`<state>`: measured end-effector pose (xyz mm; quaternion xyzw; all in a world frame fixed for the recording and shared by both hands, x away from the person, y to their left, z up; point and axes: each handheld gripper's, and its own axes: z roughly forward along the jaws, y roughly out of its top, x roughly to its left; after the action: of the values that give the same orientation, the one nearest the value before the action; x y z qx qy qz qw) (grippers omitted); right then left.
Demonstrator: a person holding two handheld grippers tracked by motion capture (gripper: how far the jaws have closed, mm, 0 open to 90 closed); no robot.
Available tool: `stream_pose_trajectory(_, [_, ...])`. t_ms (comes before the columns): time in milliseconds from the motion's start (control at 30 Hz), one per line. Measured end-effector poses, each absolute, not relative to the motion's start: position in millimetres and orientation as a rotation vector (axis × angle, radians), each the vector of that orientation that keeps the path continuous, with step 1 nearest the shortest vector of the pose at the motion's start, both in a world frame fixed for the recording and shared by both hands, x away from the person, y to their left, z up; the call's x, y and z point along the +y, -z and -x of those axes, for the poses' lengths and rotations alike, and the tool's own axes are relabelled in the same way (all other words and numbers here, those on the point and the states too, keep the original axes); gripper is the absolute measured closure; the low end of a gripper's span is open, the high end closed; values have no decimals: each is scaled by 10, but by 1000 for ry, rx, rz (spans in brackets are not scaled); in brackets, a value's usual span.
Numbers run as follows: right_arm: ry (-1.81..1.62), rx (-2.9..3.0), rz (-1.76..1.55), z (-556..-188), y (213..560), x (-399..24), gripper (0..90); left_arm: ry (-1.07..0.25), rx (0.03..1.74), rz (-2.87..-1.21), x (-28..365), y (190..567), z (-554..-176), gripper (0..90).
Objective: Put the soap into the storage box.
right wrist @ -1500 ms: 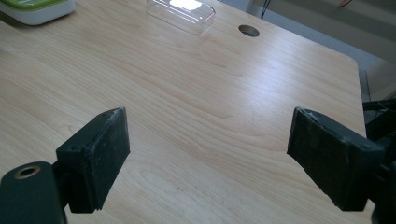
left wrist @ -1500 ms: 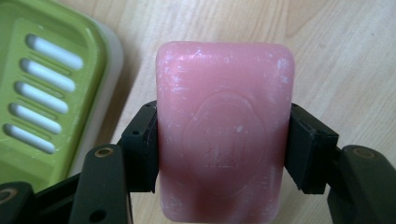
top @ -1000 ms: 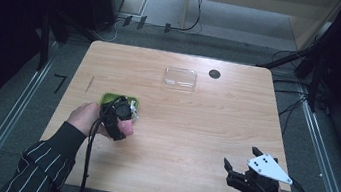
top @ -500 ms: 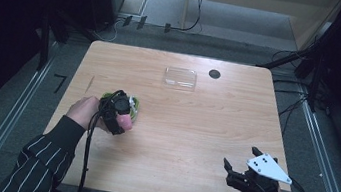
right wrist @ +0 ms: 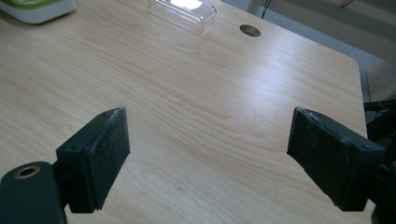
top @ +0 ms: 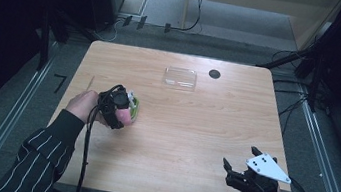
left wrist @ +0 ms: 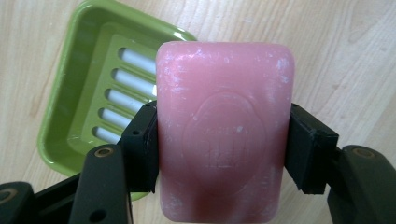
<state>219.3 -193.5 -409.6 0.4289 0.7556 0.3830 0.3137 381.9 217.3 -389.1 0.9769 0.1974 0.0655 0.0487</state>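
A pink bar of soap [left wrist: 224, 135] is clamped by its long sides between the black jaws of my left gripper [left wrist: 219, 144]. It hangs over the right edge of a green slotted soap dish [left wrist: 74, 116] that rests on the wooden table. In the high view the left gripper [top: 123, 114] with the soap [top: 125, 116] covers most of the dish [top: 136, 106] at the table's left. My right gripper [top: 239, 157] stays near the front right edge, its jaws wide apart around bare wood [right wrist: 210, 154].
A clear plastic lid [top: 180, 77] lies at the back middle of the table, next to a round cable hole [top: 214, 74]. The right gripper view has the lid [right wrist: 183, 11], the hole [right wrist: 250, 31] and the dish's corner [right wrist: 35, 7] far off.
The left hand has carried the soap a little away from the person, so it now covers most of the green dish. The right gripper has kept still.
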Motion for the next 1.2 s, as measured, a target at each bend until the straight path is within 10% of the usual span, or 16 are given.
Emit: stream_pose_trajectory(1200, [-1008, 1999, -1126, -2203, 4095, -1928, 138, -234, 427, -3024, 2308, 3936, -4156, 384])
